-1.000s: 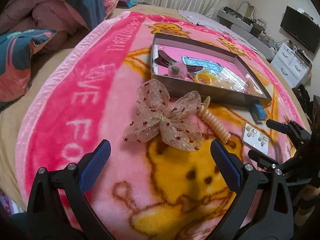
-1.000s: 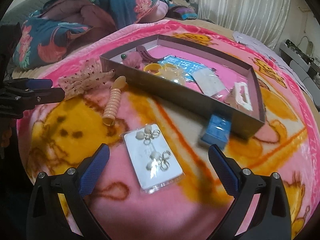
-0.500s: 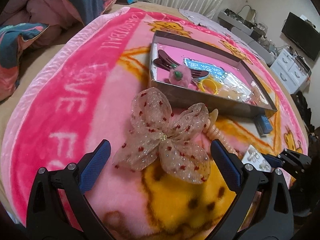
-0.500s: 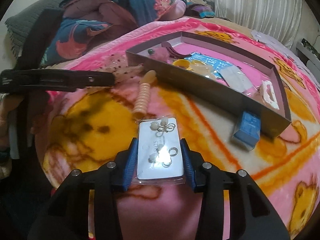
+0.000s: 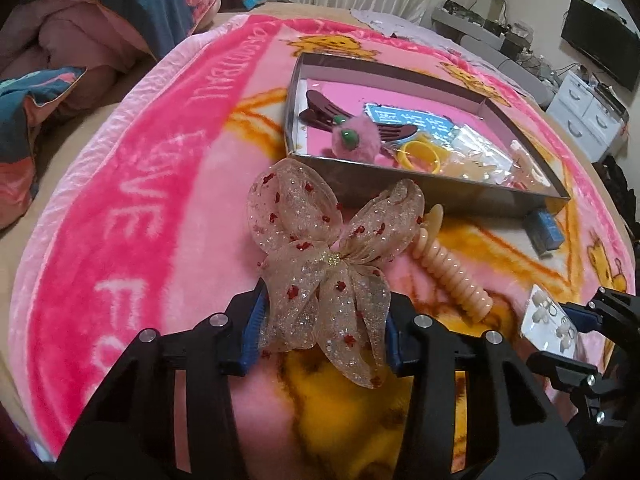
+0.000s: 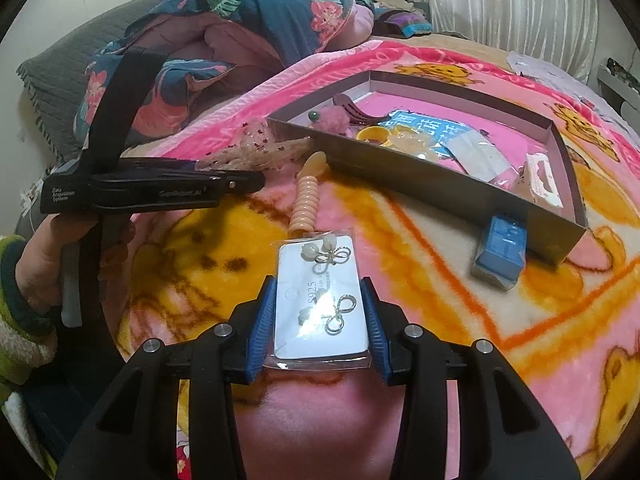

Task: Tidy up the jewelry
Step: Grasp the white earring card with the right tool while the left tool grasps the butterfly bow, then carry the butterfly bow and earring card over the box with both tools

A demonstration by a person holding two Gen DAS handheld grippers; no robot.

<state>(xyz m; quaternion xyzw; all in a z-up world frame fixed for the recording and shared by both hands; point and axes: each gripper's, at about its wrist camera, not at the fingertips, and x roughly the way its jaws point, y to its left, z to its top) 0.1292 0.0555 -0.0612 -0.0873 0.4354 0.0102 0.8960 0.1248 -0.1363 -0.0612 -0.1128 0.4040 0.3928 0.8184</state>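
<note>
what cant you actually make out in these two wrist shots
- Left wrist view: the bow's lower loops cover the left gripper's pads, so contact is unclear; its jaws have just been closing.
- Left wrist view: the earring card is partly cut off by the right gripper.
- Right wrist view: the tray's near wall hides part of its contents.
- Right wrist view: glare blurs the print on the card in the right gripper.

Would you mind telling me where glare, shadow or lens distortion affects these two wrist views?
Right wrist view: glare whitens the white earring card in its clear sleeve, and the black left gripper shadows the pink cartoon blanket. Left wrist view: fisheye bends the shallow grey cardboard box; the sheer red-dotted bow stays sharp.
</note>
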